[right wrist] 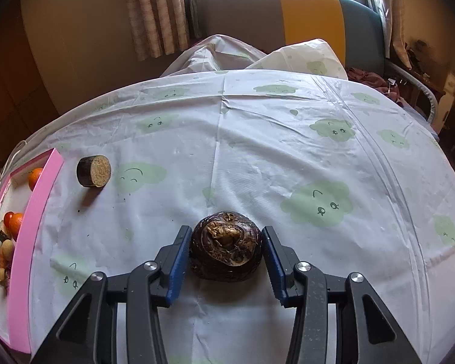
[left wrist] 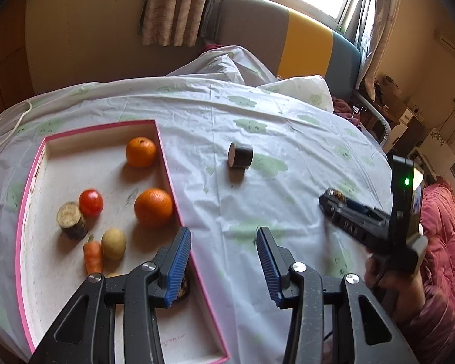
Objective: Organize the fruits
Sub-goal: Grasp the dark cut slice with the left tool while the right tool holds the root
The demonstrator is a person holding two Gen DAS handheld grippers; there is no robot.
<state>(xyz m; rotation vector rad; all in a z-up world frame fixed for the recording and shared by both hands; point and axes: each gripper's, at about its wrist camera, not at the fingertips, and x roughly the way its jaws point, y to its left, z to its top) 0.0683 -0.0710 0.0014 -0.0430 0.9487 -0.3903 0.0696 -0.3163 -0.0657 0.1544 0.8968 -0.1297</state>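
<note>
A pink-rimmed tray (left wrist: 166, 166) on the left holds two oranges (left wrist: 141, 152) (left wrist: 153, 207), a tomato (left wrist: 91, 202), a carrot (left wrist: 93, 256), a potato (left wrist: 114, 244) and a cut dark-skinned stub (left wrist: 71, 220). My left gripper (left wrist: 223, 236) hangs open over the tray's right wall with nothing between its fingers. A knobbly dark brown root (right wrist: 226, 251) lies on the sheet, and my right gripper (right wrist: 226, 232) is shut on it, blue pads against both sides. That gripper (left wrist: 330, 198) also shows at the right of the left wrist view. Another dark stub (right wrist: 94, 166) lies loose on the sheet (left wrist: 240, 155).
The work surface is a white sheet with green cloud prints (right wrist: 318, 203) over a bed. A grey, yellow and blue headboard (left wrist: 306, 48) and curtains stand behind. A pink quilt (left wrist: 446, 227) lies at the right. A person's hand (left wrist: 388, 279) holds the right gripper.
</note>
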